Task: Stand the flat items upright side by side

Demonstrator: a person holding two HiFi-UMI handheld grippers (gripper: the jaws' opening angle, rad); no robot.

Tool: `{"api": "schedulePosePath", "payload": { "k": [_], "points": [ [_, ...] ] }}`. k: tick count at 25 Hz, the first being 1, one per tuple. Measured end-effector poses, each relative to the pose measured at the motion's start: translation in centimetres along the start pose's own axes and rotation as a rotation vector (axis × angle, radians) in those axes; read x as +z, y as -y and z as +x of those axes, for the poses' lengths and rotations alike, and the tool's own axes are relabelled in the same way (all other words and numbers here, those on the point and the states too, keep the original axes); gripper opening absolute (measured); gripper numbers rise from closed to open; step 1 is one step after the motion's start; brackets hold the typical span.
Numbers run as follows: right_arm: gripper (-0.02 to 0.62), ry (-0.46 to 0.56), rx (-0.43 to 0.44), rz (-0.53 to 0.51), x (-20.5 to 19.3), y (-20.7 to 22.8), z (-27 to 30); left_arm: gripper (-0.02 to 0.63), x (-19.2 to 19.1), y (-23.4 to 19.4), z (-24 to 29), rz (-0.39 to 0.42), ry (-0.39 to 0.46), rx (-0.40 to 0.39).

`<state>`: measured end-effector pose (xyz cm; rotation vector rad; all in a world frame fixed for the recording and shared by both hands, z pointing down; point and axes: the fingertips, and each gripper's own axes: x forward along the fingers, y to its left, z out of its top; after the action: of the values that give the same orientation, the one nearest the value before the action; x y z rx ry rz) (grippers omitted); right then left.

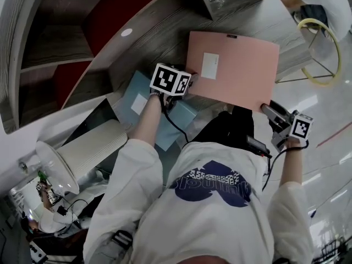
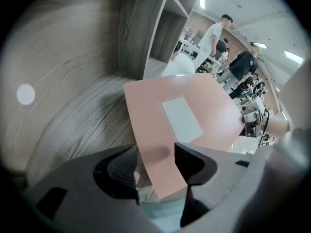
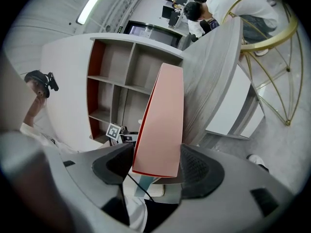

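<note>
A thin salmon-pink rectangular folder [image 1: 236,65] with a white label [image 1: 209,66] on its face hangs over the grey wood-grain bench [image 1: 165,37], its near long edge toward the person and its far edge toward the bench's back. The right gripper [image 1: 268,110] has the folder's near right corner; in the right gripper view its fingers pinch the pink folder [image 3: 163,125] from both sides, the red-lined edge just inside one pad, and a wedge of open space shows between folder and bench top. The left gripper [image 1: 187,89] sits at the near left corner; in its own view the fingers stand spread with that corner of the folder [image 2: 150,110] dropping between them, and no pad is seen pressing on it. A flat light-blue folder [image 1: 132,89] lies on the bench at its near left, under the left wrist. Bare bench runs left of the pink folder toward the shelf unit with red panels [image 1: 55,48]. A gold wire frame [image 1: 324,48] stands past the bench's right edge
</note>
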<state>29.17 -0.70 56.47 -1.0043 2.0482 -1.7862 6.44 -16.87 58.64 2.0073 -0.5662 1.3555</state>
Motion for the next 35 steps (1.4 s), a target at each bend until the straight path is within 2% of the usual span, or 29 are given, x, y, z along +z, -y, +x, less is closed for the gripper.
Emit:
{"api": "schedulePosePath", "payload": {
  "k": [2, 6, 9, 15, 23, 35],
  "points": [
    [0.294, -0.003, -0.009, -0.019, 0.3, -0.3, -0.1, 0.224, 0.2, 0.7, -0.5, 0.004, 0.025, -0.015],
    [0.296, -0.007, -0.012, -0.053, 0.8, -1.1, -0.2, 0.224, 0.9, 2.9, -1.1, -0.010, 0.077, -0.105],
    [0.299, -0.009, 0.002, -0.067, 1.2, -1.9, -0.1, 0.224, 0.8, 4.3, -0.9, -0.027, 0.070, -0.166],
    [0.304, -0.014, 0.014, -0.103, 2.4, -3.7, 0.0, 0.224, 0.2, 4.5, -0.4, -0.066, 0.054, -0.205],
    [0.304, -0.020, 0.079, -0.172, 4.5, -7.5, 0.0, 0.224, 0.6, 4.1, -0.6, -0.154, 0.099, -0.263],
    [0.310, -0.103, 0.152, -0.329, 6.6, -14.2, 1.8, 0.224, 0.7, 2.9, -1.5, -0.255, 0.169, -0.345]
  ]
}}
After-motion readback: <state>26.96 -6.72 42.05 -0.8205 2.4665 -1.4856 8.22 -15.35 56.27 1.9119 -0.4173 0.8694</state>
